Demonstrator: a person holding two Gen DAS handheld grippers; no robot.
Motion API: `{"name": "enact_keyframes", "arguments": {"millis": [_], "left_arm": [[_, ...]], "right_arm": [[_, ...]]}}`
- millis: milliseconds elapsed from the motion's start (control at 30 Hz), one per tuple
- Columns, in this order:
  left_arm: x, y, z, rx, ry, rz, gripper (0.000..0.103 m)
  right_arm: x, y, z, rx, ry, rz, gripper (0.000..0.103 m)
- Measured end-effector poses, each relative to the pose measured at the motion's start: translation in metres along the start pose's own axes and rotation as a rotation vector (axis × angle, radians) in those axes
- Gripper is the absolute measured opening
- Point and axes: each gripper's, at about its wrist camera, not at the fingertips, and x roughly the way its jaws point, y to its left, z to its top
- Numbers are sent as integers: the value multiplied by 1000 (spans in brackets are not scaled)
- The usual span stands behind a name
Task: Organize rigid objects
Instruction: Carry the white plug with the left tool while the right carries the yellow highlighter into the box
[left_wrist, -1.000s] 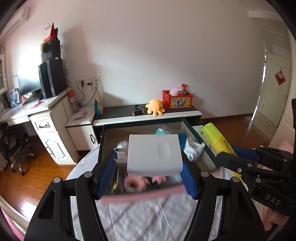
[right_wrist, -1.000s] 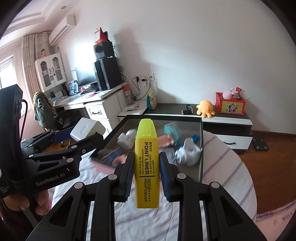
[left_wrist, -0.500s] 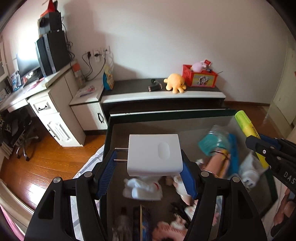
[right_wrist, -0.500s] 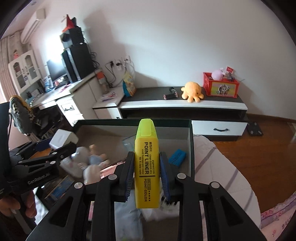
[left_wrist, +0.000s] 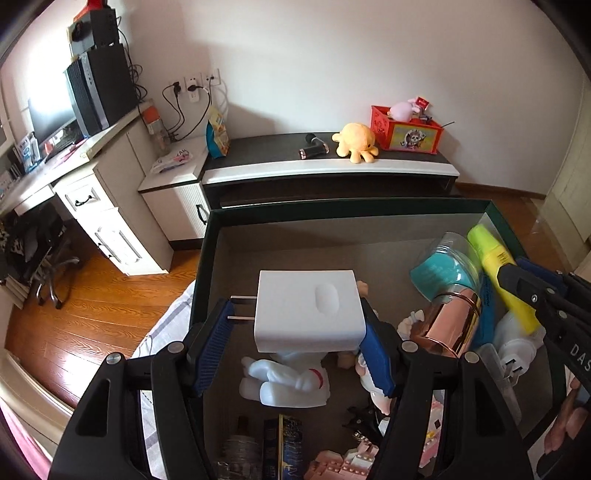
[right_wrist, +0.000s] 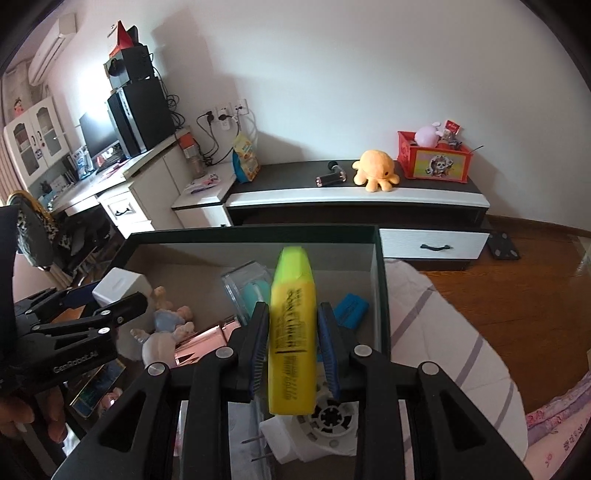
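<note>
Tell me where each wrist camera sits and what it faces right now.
Left wrist: on the left tool, looking down into the dark box; it clamps the white charger.
Right wrist: on the right tool, facing the same box; jaws just opening around the yellow highlighter.
Shared: the box, the octopus plush, and each other's tool.
</note>
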Motion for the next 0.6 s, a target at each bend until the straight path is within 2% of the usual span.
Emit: {"name": "enact_keyframes", "arguments": {"millis": [33, 100, 133, 233, 300, 467, 600], "left_arm": [[-1, -2, 0, 6, -7, -9, 70], [-6, -5, -1, 15, -28, -24, 87], [-9, -7, -2, 21, -40, -29, 95], [-20, -12, -3, 36, -67, -34, 103], [-23, -11, -3, 28, -60, -64, 103], [-21, -7, -10, -35, 2, -116, 103], [-31, -6, -20, -48, -25, -111, 103]], "right_arm": [[0, 0, 0, 4, 0, -1, 33], [-1, 0, -2, 3, 3, 12, 44], [-2, -1, -3, 3, 4, 12, 46], [-9, 0, -7, 4, -1, 24, 50], [-12, -2, -10, 14, -5, 30, 58], [-22, 2, -19, 9, -4, 46, 62], [-30, 2, -27, 12, -4, 56, 71]]}}
